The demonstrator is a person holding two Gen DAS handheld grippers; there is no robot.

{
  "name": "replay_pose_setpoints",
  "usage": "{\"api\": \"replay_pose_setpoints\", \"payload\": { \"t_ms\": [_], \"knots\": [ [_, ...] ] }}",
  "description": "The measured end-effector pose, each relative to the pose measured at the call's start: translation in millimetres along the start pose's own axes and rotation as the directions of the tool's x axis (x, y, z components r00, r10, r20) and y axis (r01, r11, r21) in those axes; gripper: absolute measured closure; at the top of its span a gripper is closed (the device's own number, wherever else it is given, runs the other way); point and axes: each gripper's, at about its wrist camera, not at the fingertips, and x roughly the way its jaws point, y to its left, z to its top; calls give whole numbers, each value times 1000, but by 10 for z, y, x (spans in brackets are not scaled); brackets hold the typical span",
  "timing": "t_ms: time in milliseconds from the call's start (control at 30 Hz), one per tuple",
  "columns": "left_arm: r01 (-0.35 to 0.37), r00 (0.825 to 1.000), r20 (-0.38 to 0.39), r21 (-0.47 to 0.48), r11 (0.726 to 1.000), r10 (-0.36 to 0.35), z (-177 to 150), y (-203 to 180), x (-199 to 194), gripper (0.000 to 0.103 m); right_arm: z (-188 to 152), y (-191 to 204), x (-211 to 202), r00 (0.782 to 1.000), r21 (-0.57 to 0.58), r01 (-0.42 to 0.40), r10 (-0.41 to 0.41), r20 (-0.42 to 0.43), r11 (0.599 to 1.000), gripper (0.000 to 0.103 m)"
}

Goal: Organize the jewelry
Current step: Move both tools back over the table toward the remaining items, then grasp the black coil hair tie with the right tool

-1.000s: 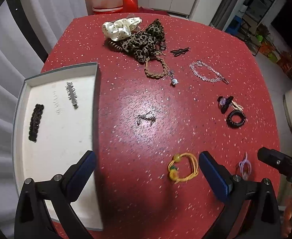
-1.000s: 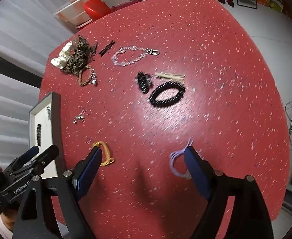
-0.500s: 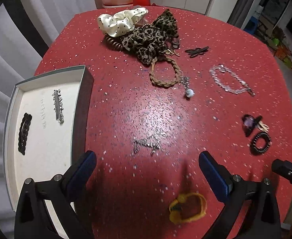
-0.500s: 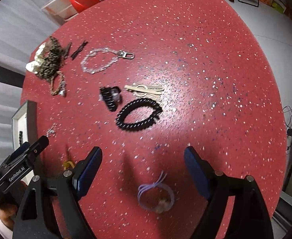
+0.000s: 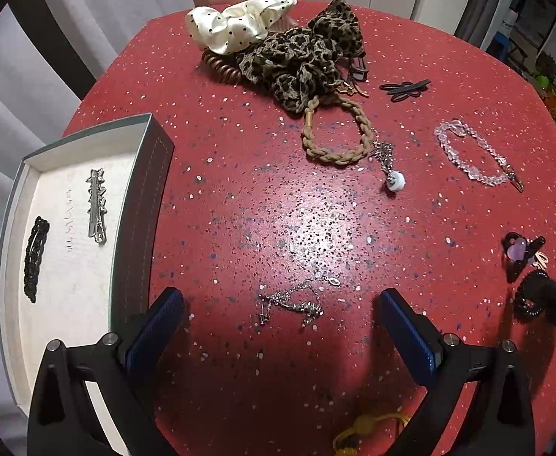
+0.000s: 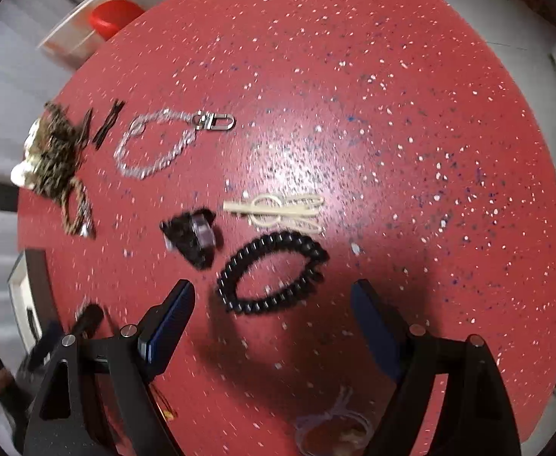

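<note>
My left gripper (image 5: 281,306) is open and empty, its fingers either side of a thin silver chain (image 5: 295,300) on the red table. A white box tray (image 5: 141,205) at left holds a silver clip (image 5: 96,205) and a black clip (image 5: 35,258). My right gripper (image 6: 272,306) is open and empty, just short of a black coil hair tie (image 6: 272,271). Beyond it lie a cream hair clip (image 6: 278,209) and a black clip with a purple stone (image 6: 192,235).
A pile of scrunchies (image 5: 278,45), a braided tan band (image 5: 335,133), a crystal bracelet (image 5: 471,152), a black bow clip (image 5: 405,89) lie farther back. A yellow tie (image 5: 369,429) and a pale lilac tie (image 6: 335,429) lie under the grippers.
Both grippers have moved forward over the table. The yellow tie and the lilac tie slid from between the fingers to beneath them. The silver chain and black coil tie came nearer.
</note>
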Motion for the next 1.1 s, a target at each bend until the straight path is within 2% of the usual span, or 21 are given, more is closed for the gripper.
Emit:
{"api": "replay_pose_setpoints", "payload": {
  "t_ms": [167, 267, 333, 367, 433, 467, 500, 533, 567, 600, 633, 667, 700, 867, 1100],
  "knots": [
    [7, 1000, 15, -1, 1000, -7, -26, -26, 31, 0, 3, 212, 80, 993, -24, 110, -109, 43, 994, 16],
    [37, 999, 24, 9, 999, -37, -46, -93, -8, 11, -34, 303, 121, 986, -58, 155, -151, 66, 986, 16],
    [55, 998, 28, 22, 998, -56, -49, -113, -31, 23, -74, 346, 127, 982, -72, 176, -170, 81, 982, 21],
    [59, 998, 33, 34, 998, -60, -54, -130, -52, 26, -89, 347, 115, 981, -76, 181, -174, 91, 981, 26],
    [69, 997, 40, 57, 996, -71, -60, -168, -88, 44, -130, 327, 84, 980, -76, 180, -172, 99, 981, 35],
    [75, 996, 41, 65, 995, -78, -58, -182, -100, 48, -140, 313, 70, 979, -75, 182, -174, 103, 980, 42],
    [78, 996, 40, 70, 995, -81, -62, -192, -113, 58, -145, 298, 61, 980, -74, 179, -171, 103, 981, 48],
    [81, 996, 41, 75, 994, -84, -66, -204, -130, 70, -151, 276, 49, 981, -76, 172, -164, 101, 982, 50],
    [84, 995, 39, 78, 993, -87, -63, -218, -145, 73, -149, 238, 40, 982, -81, 169, -161, 102, 982, 54],
    [99, 994, 34, 73, 992, -102, -60, -207, -150, 82, -146, 228, 36, 982, -87, 167, -158, 103, 982, 57],
    [110, 993, 31, 70, 991, -112, -53, -192, -149, 96, -159, 210, 24, 983, -89, 163, -153, 105, 983, 60],
    [128, 991, 23, 68, 989, -129, -52, -183, -152, 96, -165, 190, 15, 983, -88, 157, -147, 106, 984, 70],
    [138, 990, 19, 67, 988, -140, -57, -180, -163, 96, -168, 167, 7, 985, -85, 144, -135, 107, 986, 90],
    [196, 980, 13, 66, 978, -197, -79, -147, -253, 97, -128, -86, -14, 996, -62, 42, -37, 85, 997, 92],
    [257, 966, 13, 53, 965, -258, -79, -68, -465, 97, -165, -412, -259, 998, -55, -13, 16, 67, 998, 92]
  ]
}}
